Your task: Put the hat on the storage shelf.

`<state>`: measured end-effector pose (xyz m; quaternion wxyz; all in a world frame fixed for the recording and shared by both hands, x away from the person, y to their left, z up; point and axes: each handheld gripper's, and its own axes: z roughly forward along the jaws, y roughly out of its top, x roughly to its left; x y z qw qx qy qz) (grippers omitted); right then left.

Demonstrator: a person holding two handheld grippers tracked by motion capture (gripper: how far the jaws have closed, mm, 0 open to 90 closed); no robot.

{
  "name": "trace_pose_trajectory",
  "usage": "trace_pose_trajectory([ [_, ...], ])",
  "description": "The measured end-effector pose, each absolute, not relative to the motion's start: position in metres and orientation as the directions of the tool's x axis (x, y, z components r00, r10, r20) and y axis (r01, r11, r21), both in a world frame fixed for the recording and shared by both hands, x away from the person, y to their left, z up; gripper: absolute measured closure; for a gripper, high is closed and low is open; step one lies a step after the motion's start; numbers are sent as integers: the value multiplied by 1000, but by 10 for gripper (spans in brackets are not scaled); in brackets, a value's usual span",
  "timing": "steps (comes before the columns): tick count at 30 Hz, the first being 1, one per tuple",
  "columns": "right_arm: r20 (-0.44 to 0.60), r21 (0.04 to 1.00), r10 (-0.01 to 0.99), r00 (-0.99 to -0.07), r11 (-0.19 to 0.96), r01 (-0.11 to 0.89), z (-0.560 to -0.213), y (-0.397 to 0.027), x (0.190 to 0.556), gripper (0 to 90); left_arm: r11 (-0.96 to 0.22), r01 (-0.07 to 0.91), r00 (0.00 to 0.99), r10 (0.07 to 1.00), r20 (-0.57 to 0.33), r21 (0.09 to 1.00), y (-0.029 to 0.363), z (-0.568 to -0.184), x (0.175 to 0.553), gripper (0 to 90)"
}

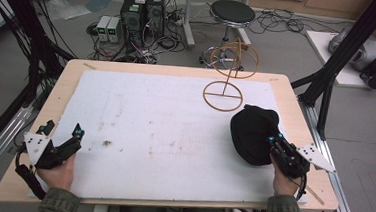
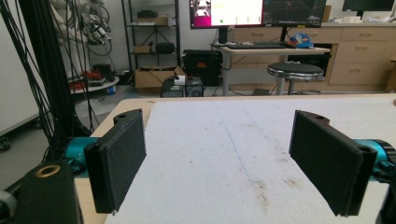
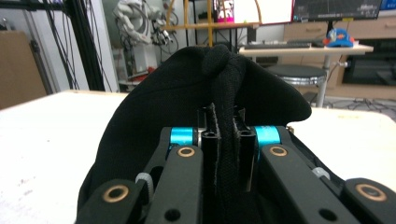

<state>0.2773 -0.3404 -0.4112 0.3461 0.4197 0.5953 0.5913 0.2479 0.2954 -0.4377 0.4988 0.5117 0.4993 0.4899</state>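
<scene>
A black cloth cap point(image 1: 252, 133) lies on the white mat at the right side of the table. My right gripper point(image 1: 275, 143) is shut on its near edge; in the right gripper view a fold of the black cap point(image 3: 205, 93) is pinched between the closed jaws of that right gripper point(image 3: 225, 135). A wooden hoop stand point(image 1: 226, 78) rises just behind the cap. My left gripper point(image 1: 68, 140) rests at the table's front left, open, with nothing between its pads point(image 2: 119, 158); in the left gripper view the bare mat shows inside that left gripper point(image 2: 224, 163).
The white mat point(image 1: 164, 129) covers most of the wooden table point(image 1: 62, 84). Beyond the far edge stand a round stool point(image 1: 231, 14), computer boxes point(image 1: 142, 12) and loose cables. Black frame posts point(image 1: 329, 71) flank the table's right side.
</scene>
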Motion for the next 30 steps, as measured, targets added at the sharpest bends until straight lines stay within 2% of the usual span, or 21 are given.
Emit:
trace_pose_trajectory([
  [10, 65, 998, 902, -426, -65, 16, -392, -336, 277, 856, -1, 15, 14, 1000, 0, 1000, 298, -436, 241, 188],
  [19, 79, 996, 897, -434, -89, -2, -382, -333, 285, 855, -14, 13, 22, 1000, 13, 1000, 293, -435, 243, 188],
  [30, 81, 992, 892, -445, -115, -50, -336, -331, 306, 855, -11, 9, 32, 999, 11, 1000, 293, -435, 242, 187],
])
